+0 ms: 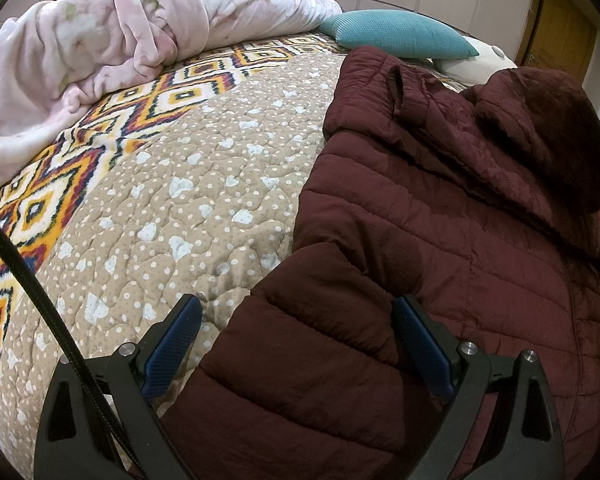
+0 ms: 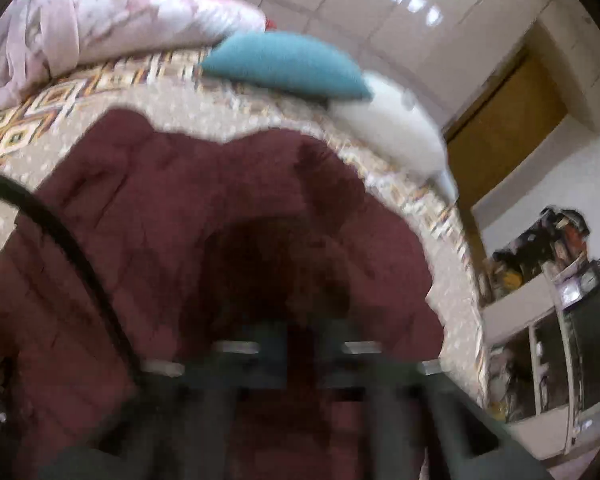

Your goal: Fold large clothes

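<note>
Maroon jacket [image 1: 440,216] on bed [image 1: 188,200], sleeve between wide left gripper [image 1: 296,320] jaws

Sleeve [image 1: 308,344] runs forward-right into body; hood [image 1: 540,128] far right. Right gripper [image 2: 300,344] blurred above jacket, state indeterminate. Left is nearer the sleeve; pillow [image 1: 396,32] beyond

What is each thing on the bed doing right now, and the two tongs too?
Maroon jacket: lying on the bed, sleeve folded across it.
Left tongs: open, around the jacket's edge.
Right tongs: blurred, nearly shut over the jacket.
Pink blanket: crumpled.
Teal pillow: lying flat.
Quilt: spread out.
</note>
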Demonstrator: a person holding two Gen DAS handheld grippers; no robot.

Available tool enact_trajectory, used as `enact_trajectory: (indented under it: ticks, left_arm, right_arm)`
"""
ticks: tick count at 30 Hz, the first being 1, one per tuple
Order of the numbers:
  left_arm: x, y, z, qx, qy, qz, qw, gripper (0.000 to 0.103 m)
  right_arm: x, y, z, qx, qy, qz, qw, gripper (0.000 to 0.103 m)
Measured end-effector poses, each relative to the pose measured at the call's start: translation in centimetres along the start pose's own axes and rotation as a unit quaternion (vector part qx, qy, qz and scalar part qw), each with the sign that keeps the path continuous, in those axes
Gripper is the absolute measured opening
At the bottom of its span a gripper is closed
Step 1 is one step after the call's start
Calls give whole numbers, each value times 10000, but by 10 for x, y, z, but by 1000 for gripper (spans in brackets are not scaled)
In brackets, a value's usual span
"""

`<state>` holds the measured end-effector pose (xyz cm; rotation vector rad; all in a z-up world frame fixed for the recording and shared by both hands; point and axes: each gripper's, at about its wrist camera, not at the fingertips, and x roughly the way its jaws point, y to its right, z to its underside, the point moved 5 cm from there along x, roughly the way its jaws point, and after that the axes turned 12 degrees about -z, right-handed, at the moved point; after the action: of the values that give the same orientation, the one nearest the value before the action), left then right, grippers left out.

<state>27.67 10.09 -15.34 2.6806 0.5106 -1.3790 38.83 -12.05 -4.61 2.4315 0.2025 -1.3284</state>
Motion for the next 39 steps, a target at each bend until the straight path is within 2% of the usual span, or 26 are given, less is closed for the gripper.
enact_trajectory:
  ticks: [3,7,9,11,13,18,22,25,27,29,32,34,35,36,37,38,39]
  left_arm:
    - [0,0,0,-2,-1,5,10000,96]
    - [0,0,0,-17,-10,29,10000,96]
    - [0,0,1,-40,-14,60,10000,96]
    - [0,-1,1,-57,-19,85,9999,96]
    - [-1,-1,2,-64,-22,97,9999,96]
    - [-1,-1,1,-71,-23,107,9999,96]
    - [-1,-1,1,-77,-23,115,9999,96]
    - [-1,-1,2,-79,-27,122,9999,96]
    - [-1,-1,2,-79,-28,122,9999,96]
    - [-1,-1,1,-77,-27,121,9999,96]
    - [-1,-1,2,-79,-30,125,9999,96]
    - [0,-1,1,-79,-28,126,9999,96]
    - [-1,-1,2,-80,-30,129,9999,96]
    - [-1,-1,2,-79,-28,127,9999,96]
    - [0,-1,1,-78,-28,125,9999,96]
    - [-1,-1,2,-77,-28,125,9999,96]
    - [-1,-1,2,-76,-29,125,9999,96]
  right_arm:
    - [-24,1,8,199,72,-315,9993,7]
    - [-76,-9,20,690,175,-1191,9903,7]
    - [-94,-22,29,767,210,-1495,9856,7]
    - [-100,-39,48,779,92,-1764,9812,8]
    - [-86,-56,71,792,-218,-1948,9774,8]
    - [-18,-82,121,852,-845,-1835,9757,8]
    - [1,-84,120,690,-757,-1536,9828,10]
    - [-27,-82,109,592,-610,-1594,9835,22]
    - [-54,-76,100,560,-330,-1646,9842,43]
    - [-89,-68,87,569,109,-1712,9835,49]
    - [-124,-51,64,684,693,-1666,9812,49]
    - [-129,-35,45,892,931,-1619,9783,48]
    - [-122,-33,35,1012,943,-1639,9767,41]
    - [-110,-27,26,1226,906,-1722,9732,26]
    - [-98,-22,20,1414,833,-1811,9697,18]
    - [-76,-16,13,1696,696,-1955,9634,13]
    - [-58,-14,8,1911,573,-2051,9582,11]
